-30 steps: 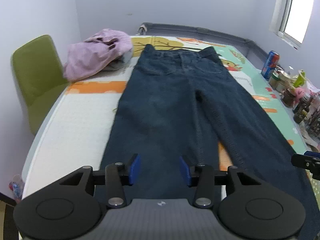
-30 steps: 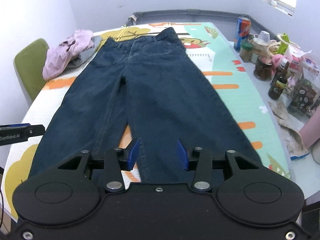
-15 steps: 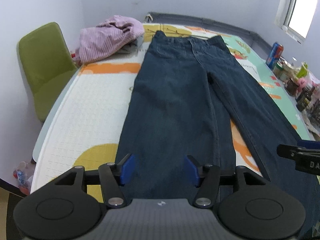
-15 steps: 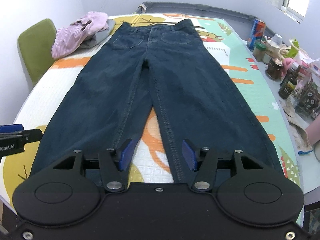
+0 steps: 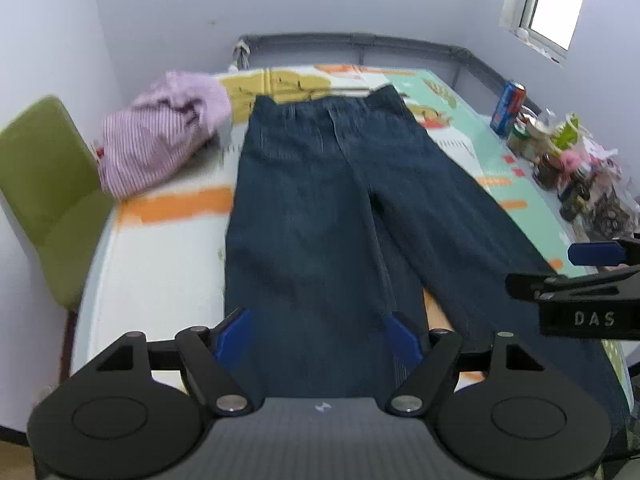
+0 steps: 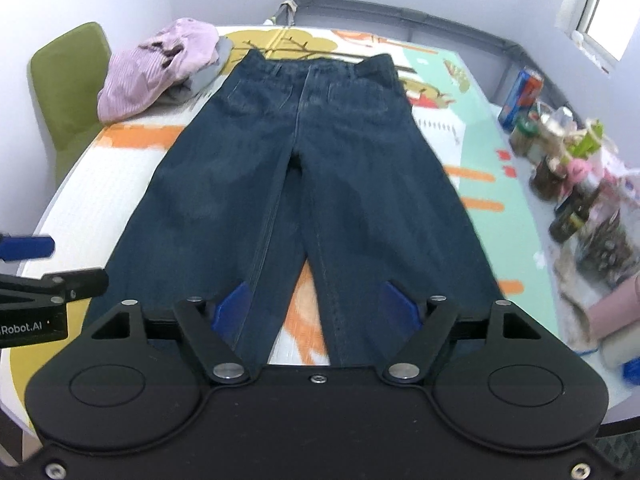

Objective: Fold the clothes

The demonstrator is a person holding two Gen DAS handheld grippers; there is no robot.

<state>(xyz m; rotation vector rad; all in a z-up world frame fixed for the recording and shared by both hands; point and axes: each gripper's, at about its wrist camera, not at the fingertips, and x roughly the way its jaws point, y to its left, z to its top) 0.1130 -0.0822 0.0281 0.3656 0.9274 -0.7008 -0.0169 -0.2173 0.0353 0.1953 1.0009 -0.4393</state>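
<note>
The table (image 6: 120, 184) with its patterned mat is carrying dark blue jeans (image 6: 320, 168), lying flat, waistband far from me, legs spreading toward me. A pink striped garment (image 6: 156, 68) is lying bunched beside the waistband. I am holding my left gripper (image 5: 316, 340) and right gripper (image 6: 316, 304) above the hems, jaws opening wide, gripping nothing.

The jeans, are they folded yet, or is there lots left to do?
Not yet. Done: the jeans lie spread flat on the play mat, legs apart. In hand: nothing; the left gripper and right gripper are opening above the hems, empty. Left: every fold, plus the pink striped garment heaped beside them.
</note>
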